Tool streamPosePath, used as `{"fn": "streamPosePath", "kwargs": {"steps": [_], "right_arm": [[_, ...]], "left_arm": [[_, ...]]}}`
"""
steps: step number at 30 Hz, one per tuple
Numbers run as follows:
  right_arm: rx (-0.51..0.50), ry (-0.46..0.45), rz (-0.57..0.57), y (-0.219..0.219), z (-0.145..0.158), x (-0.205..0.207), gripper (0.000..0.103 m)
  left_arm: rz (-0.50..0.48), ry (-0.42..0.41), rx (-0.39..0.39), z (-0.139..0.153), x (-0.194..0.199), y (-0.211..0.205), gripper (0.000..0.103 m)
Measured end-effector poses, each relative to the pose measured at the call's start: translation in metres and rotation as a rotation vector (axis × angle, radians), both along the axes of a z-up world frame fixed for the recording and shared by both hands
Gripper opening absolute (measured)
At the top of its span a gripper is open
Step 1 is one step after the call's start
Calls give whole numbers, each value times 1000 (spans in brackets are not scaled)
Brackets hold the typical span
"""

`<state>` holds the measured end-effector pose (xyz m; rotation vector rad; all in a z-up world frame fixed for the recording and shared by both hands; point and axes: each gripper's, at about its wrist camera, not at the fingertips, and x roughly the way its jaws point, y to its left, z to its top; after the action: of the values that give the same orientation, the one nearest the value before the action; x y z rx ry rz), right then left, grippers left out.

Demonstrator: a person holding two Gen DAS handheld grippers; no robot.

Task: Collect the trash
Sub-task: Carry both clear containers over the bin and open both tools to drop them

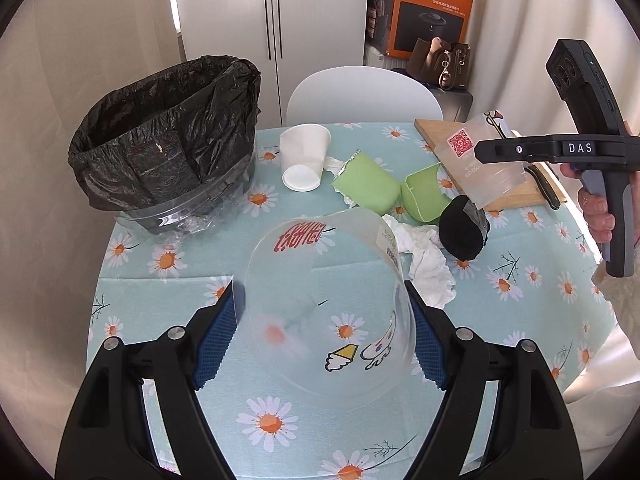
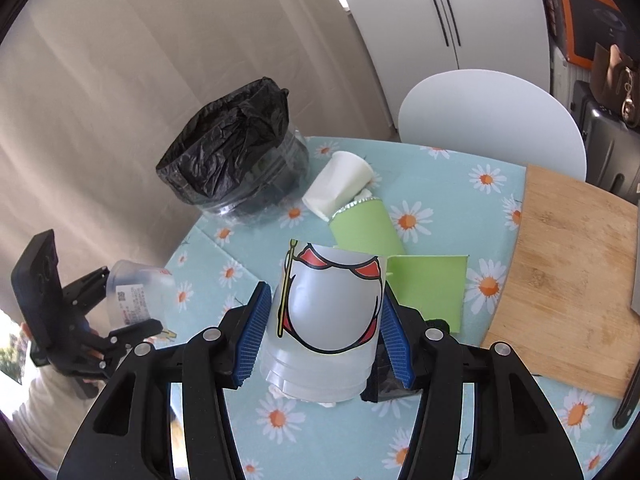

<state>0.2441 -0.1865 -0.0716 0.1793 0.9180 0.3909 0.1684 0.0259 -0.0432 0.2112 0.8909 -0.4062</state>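
Two clear plastic cups are held above the daisy tablecloth (image 1: pixel 168 296). At far left stands the black-lined trash bin (image 1: pixel 168 140), well apart from both. The left gripper (image 1: pixel 324 320) pinches a printed clear cup (image 1: pixel 320 300) between its blue pads. Right of it, the right gripper (image 2: pixel 322 336) clamps what looks like a stack of cartoon-printed cups (image 2: pixel 332 312), over green cartons (image 1: pixel 368 184), tissue (image 1: pixel 428 260) and a cutting board (image 2: pixel 572 272).

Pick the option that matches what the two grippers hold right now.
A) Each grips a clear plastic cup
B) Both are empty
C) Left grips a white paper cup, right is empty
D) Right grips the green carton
A: the left gripper is shut on a clear plastic cup, and the right gripper is shut on a second clear cup printed with a cartoon.
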Motion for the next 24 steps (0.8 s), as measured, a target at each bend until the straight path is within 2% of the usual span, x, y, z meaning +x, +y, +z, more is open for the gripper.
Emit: {"fn": "streamPosePath", "kwargs": {"steps": [6, 12, 17, 24], "right_arm": [[8, 6, 34, 22, 1, -8, 50], [6, -20, 33, 41, 16, -3, 50], [8, -60, 13, 61, 37, 10, 50], [36, -136, 3, 92, 62, 42, 51]], "left_arm": [[37, -6, -4, 9, -9, 25, 77], [53, -47, -3, 24, 0, 51, 77], [28, -70, -28, 40, 19, 71, 77], [-59, -121, 27, 69, 55, 89, 77]]}}
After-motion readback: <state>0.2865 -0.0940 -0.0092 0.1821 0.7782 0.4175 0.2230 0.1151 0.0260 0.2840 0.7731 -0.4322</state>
